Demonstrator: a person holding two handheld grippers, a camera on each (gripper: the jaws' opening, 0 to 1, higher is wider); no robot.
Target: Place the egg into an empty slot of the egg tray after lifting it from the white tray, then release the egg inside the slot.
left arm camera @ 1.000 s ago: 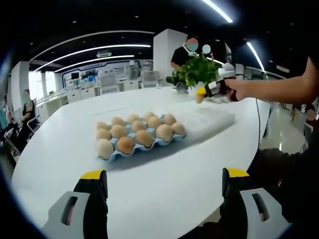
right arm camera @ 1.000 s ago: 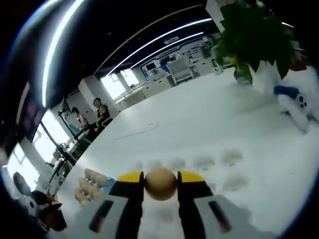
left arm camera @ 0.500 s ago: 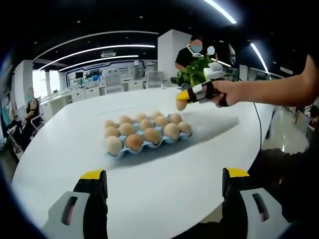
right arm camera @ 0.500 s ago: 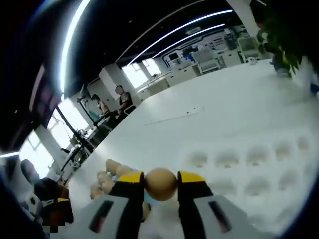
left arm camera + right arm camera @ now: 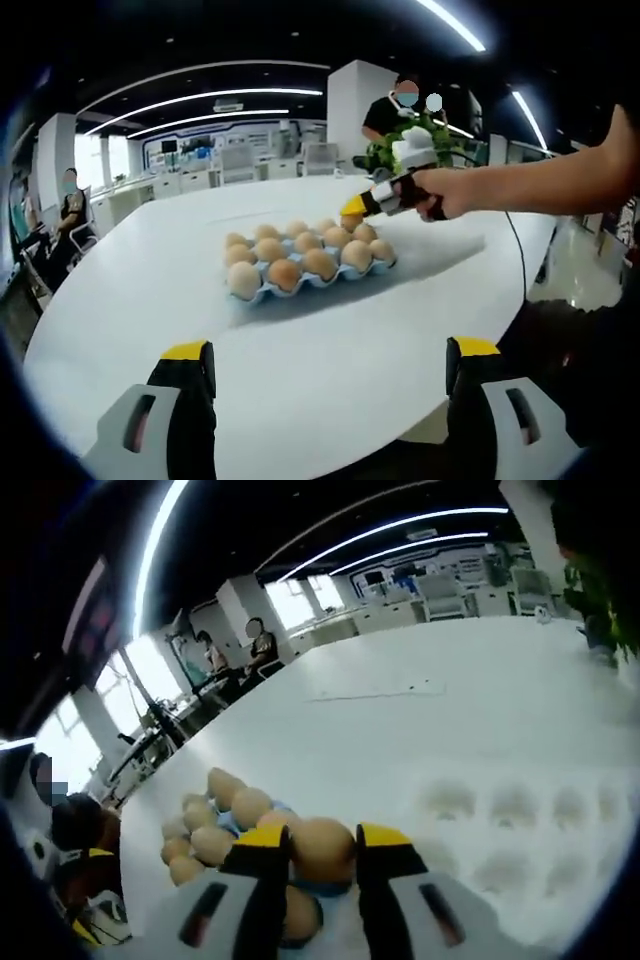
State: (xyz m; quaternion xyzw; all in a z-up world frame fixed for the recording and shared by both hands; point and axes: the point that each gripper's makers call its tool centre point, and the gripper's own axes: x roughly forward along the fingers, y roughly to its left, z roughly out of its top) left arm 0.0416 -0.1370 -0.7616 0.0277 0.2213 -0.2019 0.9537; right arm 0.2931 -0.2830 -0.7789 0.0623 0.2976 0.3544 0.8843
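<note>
Here, in the left gripper view, the left gripper [image 5: 325, 375] hangs above the near edge of the white table [image 5: 130, 290] with its jaws spread wide and nothing between them. Farther out, a blue egg tray [image 5: 310, 287] sits full of brown eggs, and the right gripper [image 5: 356, 207], held in a person's hand [image 5: 440, 190], reaches over the tray's far corner.

In the right gripper view, the right gripper [image 5: 322, 852] has its yellow-tipped jaws closed on the egg [image 5: 322, 846], right above the egg tray [image 5: 240, 815]. The white tray [image 5: 520, 825], with its round hollows, lies just beside it on the right.
</note>
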